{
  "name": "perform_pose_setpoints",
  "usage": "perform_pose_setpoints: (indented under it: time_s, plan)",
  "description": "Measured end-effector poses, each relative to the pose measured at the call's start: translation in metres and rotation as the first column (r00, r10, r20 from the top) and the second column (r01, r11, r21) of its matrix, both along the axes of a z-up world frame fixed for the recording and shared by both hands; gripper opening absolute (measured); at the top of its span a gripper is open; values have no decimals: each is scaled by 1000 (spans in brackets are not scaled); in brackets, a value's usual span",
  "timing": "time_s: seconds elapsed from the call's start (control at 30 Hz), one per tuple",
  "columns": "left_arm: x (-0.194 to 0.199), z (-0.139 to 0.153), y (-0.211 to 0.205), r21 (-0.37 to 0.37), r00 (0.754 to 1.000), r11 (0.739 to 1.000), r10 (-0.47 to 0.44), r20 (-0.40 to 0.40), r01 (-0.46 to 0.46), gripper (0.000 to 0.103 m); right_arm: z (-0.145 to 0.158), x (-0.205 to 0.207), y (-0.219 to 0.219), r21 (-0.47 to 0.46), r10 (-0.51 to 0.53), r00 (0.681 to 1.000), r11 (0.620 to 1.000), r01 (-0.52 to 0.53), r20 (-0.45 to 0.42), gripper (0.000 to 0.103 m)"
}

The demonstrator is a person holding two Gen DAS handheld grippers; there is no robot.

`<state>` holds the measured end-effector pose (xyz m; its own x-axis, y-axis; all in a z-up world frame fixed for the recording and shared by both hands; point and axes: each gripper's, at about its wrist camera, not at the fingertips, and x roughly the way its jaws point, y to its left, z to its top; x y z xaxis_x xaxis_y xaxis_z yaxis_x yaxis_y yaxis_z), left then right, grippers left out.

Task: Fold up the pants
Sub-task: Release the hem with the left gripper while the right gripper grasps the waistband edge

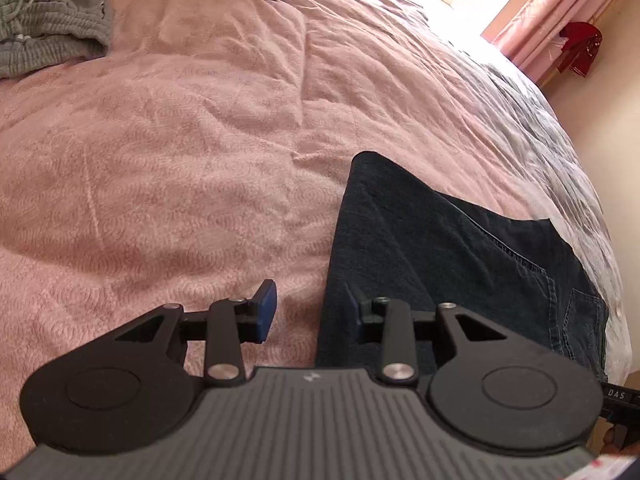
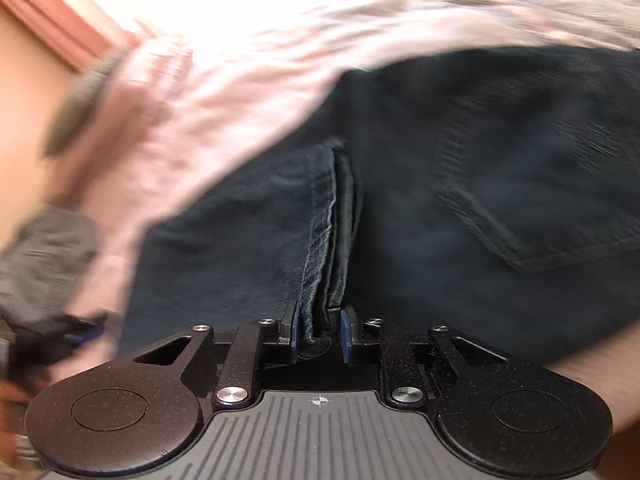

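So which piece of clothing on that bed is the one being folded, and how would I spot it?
Start from the wide pink bedspread. Near its front edge lie the dark blue jeans, with a stitched back pocket, and the right hand-held gripper holds their bunched seam. The only other garment, the grey-green drawstring sweatpants, lies crumpled at the far corner.

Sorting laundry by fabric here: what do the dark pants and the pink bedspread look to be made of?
The pants look like dark blue denim: matte, with paler stitched seams and a sewn pocket. The bedspread looks like soft, plush fabric, possibly fleece or chenille, with a faint swirl pattern pressed in.
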<state>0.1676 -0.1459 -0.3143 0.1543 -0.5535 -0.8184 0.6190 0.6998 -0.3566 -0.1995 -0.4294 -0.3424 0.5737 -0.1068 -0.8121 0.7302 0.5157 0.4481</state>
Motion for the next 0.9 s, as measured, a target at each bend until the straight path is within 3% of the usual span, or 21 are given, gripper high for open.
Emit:
perform_pose_setpoints:
  time_s: [0.1, 0.2, 0.3, 0.4, 0.47, 0.53, 0.6, 0.67, 0.77, 0.9]
  plan:
    - [-2, -1, -2, 6, 999, 999, -34, 14, 34, 31, 8, 3, 8, -82, 41, 999, 996, -41, 1, 15]
    - [-2, -6, -4, 25, 999, 999, -47, 6, 47, 31, 0, 5, 15, -143, 52, 993, 988, -66, -103, 11]
    - [-2, -6, -3, 17, 998, 998, -61, 14, 61, 31, 15, -1, 20, -209, 12, 998, 978, -25, -64, 10]
    - [-2, -8, -7, 36, 996, 995, -91, 6, 91, 31, -5, 7, 18, -178, 26, 989, 983, -52, -146, 10]
    - [-4, -2, -11, 54, 993, 992, -113, 43, 110, 30, -4, 18, 18, -171, 23, 986, 984, -51, -165, 11]
    - [-5, 6, -16, 62, 987, 989, -136, 85, 131, 29, 5, 29, 18, -190, 63, 969, 975, -110, -239, 12]
    - [-5, 15, -24, 63, 976, 983, -178, 129, 171, 29, 20, 35, 20, -289, 14, 955, 952, -103, -296, 13]
    - [-5, 21, -37, 37, 963, 976, -218, 161, 215, 29, 36, 36, 18, -384, -47, 970, 922, -49, -237, 14]
    - [-5, 22, -69, -1, 946, 962, -269, 184, 273, 27, 39, 47, -1, -395, -21, 991, 918, -33, -131, 14]
    - [-1, -4, -121, 12, 925, 945, -322, 201, 327, 26, 10, 85, -22, -403, 49, 987, 909, -107, -152, 14]
